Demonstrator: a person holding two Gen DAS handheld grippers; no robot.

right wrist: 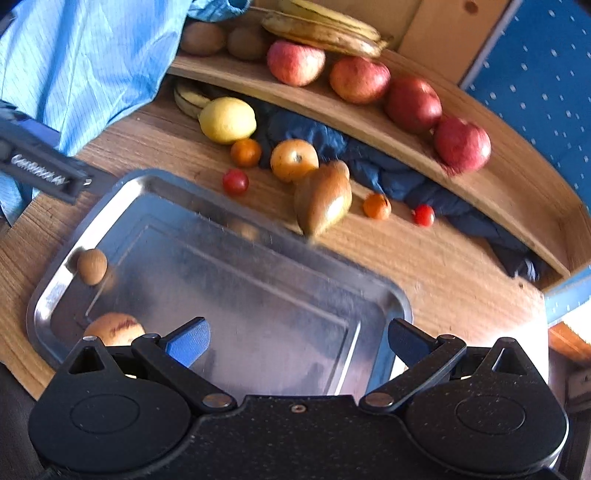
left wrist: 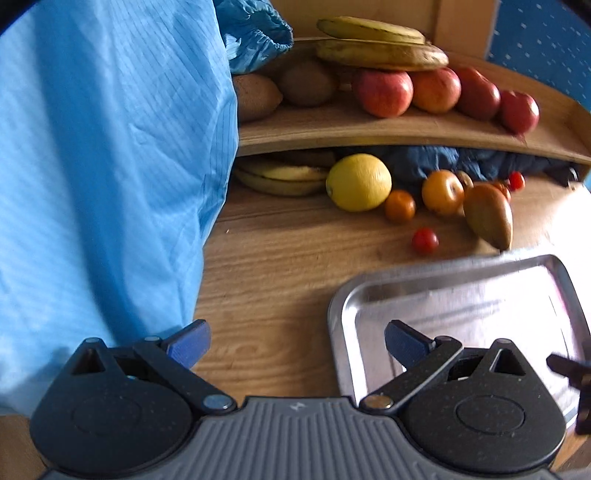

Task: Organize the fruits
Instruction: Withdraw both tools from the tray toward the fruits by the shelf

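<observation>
Both tools gape wide, holding nothing: left tool (left wrist: 297,345) over the table (left wrist: 266,280), right tool (right wrist: 298,341) over the steel tray (right wrist: 207,192).

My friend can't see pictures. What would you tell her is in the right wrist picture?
An open hand-held gripper hovers over a shiny metal tray on a wooden table; two small roundish brown fruits sit at the tray's left end. Beyond the tray lie a lemon, a pear and little tomatoes. Four red apples and bananas rest on a wooden shelf behind.
</observation>
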